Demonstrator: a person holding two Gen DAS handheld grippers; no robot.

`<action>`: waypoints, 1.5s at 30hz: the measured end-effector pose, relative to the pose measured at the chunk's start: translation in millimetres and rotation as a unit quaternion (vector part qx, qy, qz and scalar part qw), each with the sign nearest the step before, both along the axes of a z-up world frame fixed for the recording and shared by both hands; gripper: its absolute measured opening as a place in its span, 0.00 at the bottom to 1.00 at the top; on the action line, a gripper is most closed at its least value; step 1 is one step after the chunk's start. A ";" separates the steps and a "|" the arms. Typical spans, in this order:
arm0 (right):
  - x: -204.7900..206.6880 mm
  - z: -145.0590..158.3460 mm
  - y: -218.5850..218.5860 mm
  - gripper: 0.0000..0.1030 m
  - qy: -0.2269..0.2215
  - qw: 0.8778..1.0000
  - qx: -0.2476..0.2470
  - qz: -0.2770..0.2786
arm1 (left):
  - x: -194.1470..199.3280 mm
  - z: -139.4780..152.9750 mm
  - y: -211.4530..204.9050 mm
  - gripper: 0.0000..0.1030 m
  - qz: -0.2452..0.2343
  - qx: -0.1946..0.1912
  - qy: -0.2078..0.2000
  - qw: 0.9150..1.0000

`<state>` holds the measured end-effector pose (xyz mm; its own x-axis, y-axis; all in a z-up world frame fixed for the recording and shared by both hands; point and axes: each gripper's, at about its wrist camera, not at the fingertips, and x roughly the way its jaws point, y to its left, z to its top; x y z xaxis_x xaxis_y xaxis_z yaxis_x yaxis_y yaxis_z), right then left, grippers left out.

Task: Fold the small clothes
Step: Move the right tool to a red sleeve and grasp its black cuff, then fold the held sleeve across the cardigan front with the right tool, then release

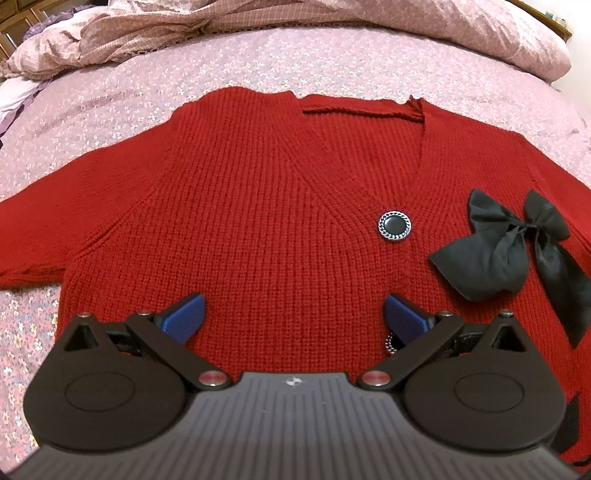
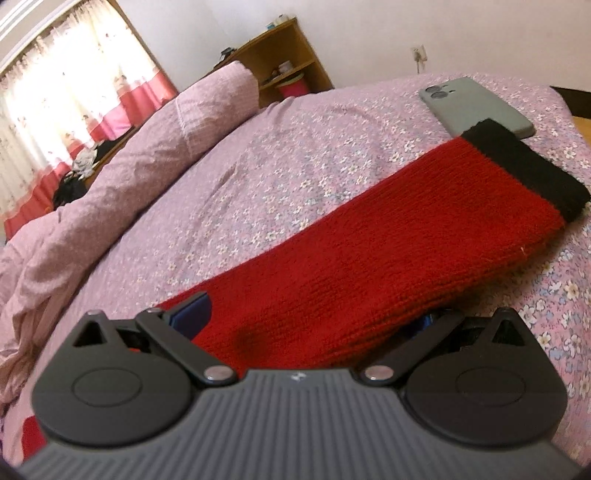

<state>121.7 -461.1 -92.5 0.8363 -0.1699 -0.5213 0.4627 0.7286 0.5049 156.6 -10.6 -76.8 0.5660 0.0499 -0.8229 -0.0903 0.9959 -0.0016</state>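
A red knit cardigan [image 1: 258, 206] lies flat, front up, on the bed, with a round black button [image 1: 394, 225] and a black satin bow [image 1: 517, 240]. My left gripper [image 1: 293, 314] is open over the cardigan's lower front, blue pads [image 1: 184, 314] wide apart and empty. In the right wrist view one red sleeve [image 2: 369, 254] with a black cuff [image 2: 524, 166] stretches away. My right gripper [image 2: 314, 317] is open with the sleeve's near part lying between its jaws; the right pad is hidden under the fabric.
The bed has a lilac floral sheet [image 2: 258, 166]. A bunched pink duvet [image 1: 147, 33] lies along the far side. A grey-green phone [image 2: 476, 107] lies beside the cuff. A wooden shelf [image 2: 284, 62] and curtained window [image 2: 55, 110] stand beyond the bed.
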 end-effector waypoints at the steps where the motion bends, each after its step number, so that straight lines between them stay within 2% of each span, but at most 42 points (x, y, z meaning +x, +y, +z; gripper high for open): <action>1: 0.5 0.8 -3.3 1.00 0.000 1.000 0.008 0.003 | -1.1 0.3 0.2 1.00 -0.001 0.000 -0.003 1.000; 4: -6.2 5.3 -11.8 0.92 -0.014 0.999 0.043 -0.012 | -3.0 4.5 0.9 1.00 -0.007 0.002 -0.002 1.000; 6: -10.3 10.3 -12.8 0.72 -0.018 0.999 0.043 -0.023 | -4.1 8.4 3.2 1.00 -0.006 0.002 0.003 1.000; 7: -10.7 13.8 -12.3 0.69 -0.021 0.999 0.034 -0.025 | -5.1 9.9 4.2 1.00 -0.005 0.005 0.003 1.000; 8: -10.8 17.3 -11.8 0.61 -0.022 0.999 0.024 -0.025 | -6.6 11.9 5.2 1.00 -0.006 0.011 0.002 1.000; 9: -9.8 19.9 -12.0 0.48 -0.020 0.999 0.018 -0.024 | -8.6 14.1 6.0 1.00 -0.006 0.018 -0.001 1.000; 10: -8.8 21.6 -13.3 0.41 -0.018 0.999 0.016 -0.025 | -11.1 16.2 6.4 1.00 -0.006 0.026 -0.005 1.000; 11: -7.6 23.3 -14.7 0.27 -0.017 0.999 0.016 -0.025 | -13.9 19.4 7.3 1.00 -0.006 0.035 -0.012 0.999; 12: -7.1 25.4 -15.8 0.20 -0.018 0.999 0.014 -0.024 | -16.9 22.9 8.5 1.00 -0.005 0.041 -0.019 0.999; 15: -6.2 37.5 -10.8 0.15 -0.035 0.999 -0.006 -0.006 | -23.6 33.2 15.2 1.00 -0.002 0.047 -0.036 0.998; 21: -4.7 73.7 20.0 0.14 -0.084 0.995 -0.024 0.050 | -28.6 48.8 33.3 1.00 0.019 0.034 -0.051 0.998; 25: -1.2 100.0 53.0 0.14 -0.119 0.987 -0.037 0.096 | -34.8 54.4 43.5 1.00 0.028 0.032 -0.055 0.998; 29: 6.8 119.5 87.8 0.14 -0.136 0.980 -0.057 0.134 | -42.8 57.6 54.2 1.00 0.037 0.026 -0.059 0.997; 38: 27.6 136.2 151.1 0.14 -0.149 0.966 -0.066 0.201 | -56.4 58.4 80.3 1.00 0.062 0.016 -0.060 0.996; 45: 39.4 138.9 212.0 0.14 -0.155 0.950 -0.069 0.261 | -65.6 58.7 107.0 1.00 0.089 0.007 -0.066 0.994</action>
